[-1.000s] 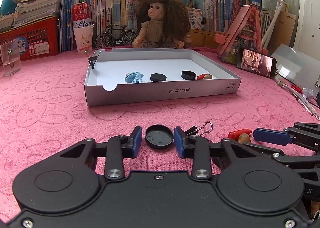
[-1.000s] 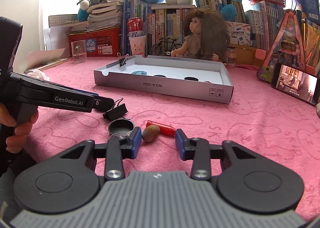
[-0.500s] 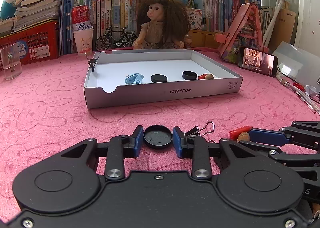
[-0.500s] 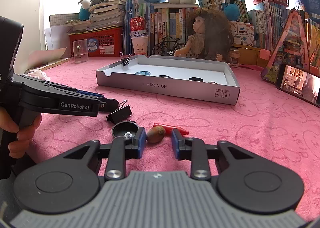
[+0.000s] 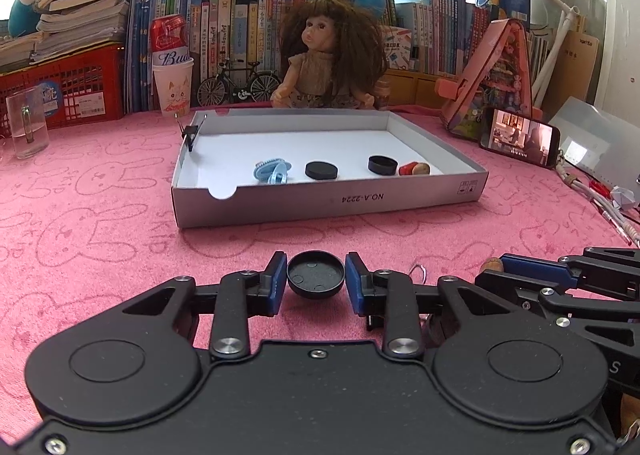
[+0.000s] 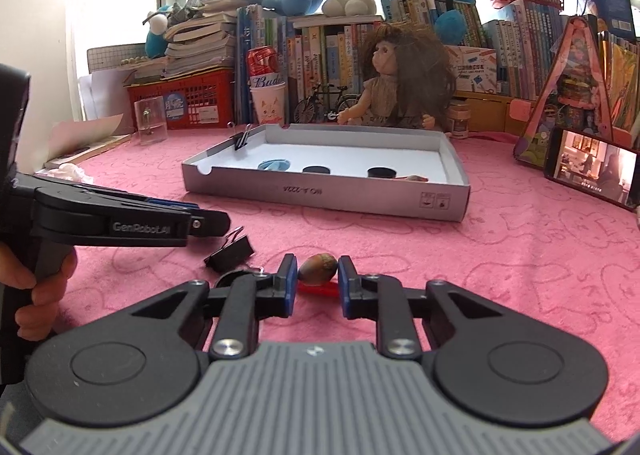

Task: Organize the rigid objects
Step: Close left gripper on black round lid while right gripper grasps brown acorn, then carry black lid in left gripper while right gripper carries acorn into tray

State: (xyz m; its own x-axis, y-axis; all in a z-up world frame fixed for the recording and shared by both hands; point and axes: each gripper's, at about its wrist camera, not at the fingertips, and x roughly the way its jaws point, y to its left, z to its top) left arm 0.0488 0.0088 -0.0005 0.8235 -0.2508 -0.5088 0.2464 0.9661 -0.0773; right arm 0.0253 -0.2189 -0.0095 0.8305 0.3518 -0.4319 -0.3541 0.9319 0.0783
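My left gripper [image 5: 316, 279] is shut on a black round cap [image 5: 316, 274] and holds it just above the pink cloth. My right gripper [image 6: 318, 278] is shut on a brown acorn-like toy [image 6: 318, 268] with a red part [image 6: 320, 289] below it. A black binder clip [image 6: 230, 253] lies on the cloth to its left. The grey tray [image 5: 328, 201] ahead holds a blue clip [image 5: 272, 172], two black caps [image 5: 321, 170] [image 5: 383, 164] and a red-brown toy [image 5: 414, 168]. A binder clip [image 5: 190, 133] is clipped on its left wall.
A doll [image 5: 328, 59], toy bicycle [image 5: 240, 85], paper cup with a can [image 5: 172, 83], red basket [image 5: 68, 91] and books stand behind the tray. A glass [image 5: 26, 127] is far left. A phone [image 5: 520, 137] and cables [image 5: 596, 195] lie right.
Both grippers closed: the left on the black cap, the right on the acorn toy. Both have lifted slightly and come a little closer to the tray.
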